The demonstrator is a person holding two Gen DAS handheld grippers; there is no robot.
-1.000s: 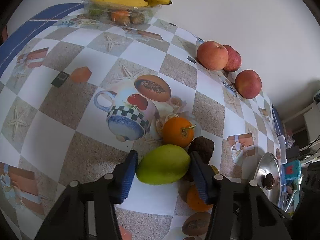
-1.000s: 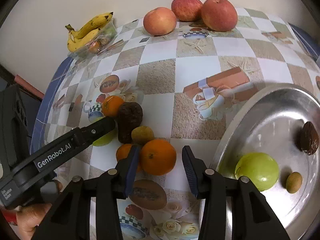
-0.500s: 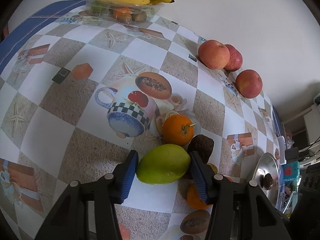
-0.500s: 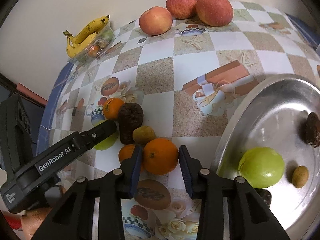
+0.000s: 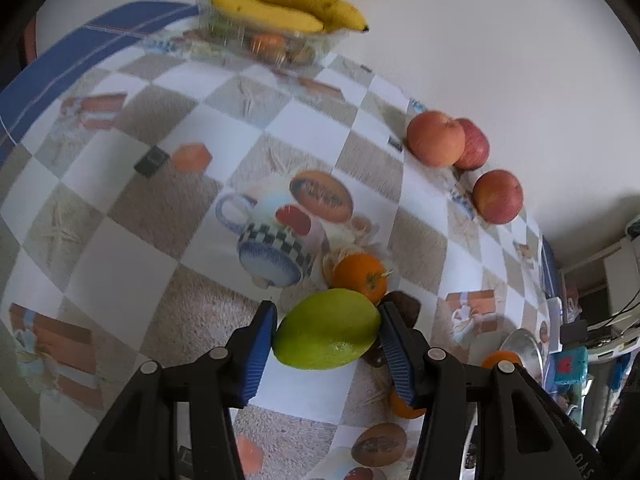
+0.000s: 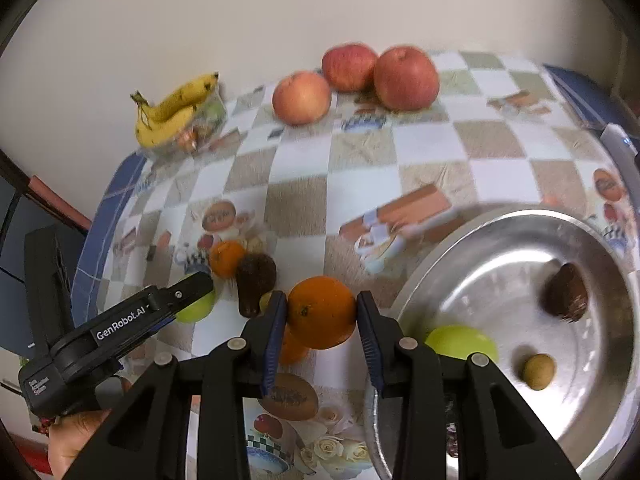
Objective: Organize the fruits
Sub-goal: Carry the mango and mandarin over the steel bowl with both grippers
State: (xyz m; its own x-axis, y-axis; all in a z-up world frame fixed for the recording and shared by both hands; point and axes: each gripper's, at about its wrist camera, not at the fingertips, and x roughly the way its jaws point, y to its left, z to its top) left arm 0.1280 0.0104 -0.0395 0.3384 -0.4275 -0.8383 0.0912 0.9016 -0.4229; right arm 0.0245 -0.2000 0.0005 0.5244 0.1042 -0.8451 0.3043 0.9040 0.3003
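Two fruits sit clamped, one between each pair of fingers.
The right gripper (image 6: 322,314), jaws just closed, pinches a firm, round orange (image 6: 321,311) at its widest girth; the left gripper (image 5: 326,336) squeezes a smooth, slippery green mango (image 5: 326,334) end to end.

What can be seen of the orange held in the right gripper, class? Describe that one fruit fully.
The orange is round, bright orange, with a dimpled peel and a small dark stem scar on its left front. It sits clamped between the blue-padded jaws of the right gripper, one pad on each side. It appears lifted, hiding part of another orange behind it. The metal tray lies to its right.
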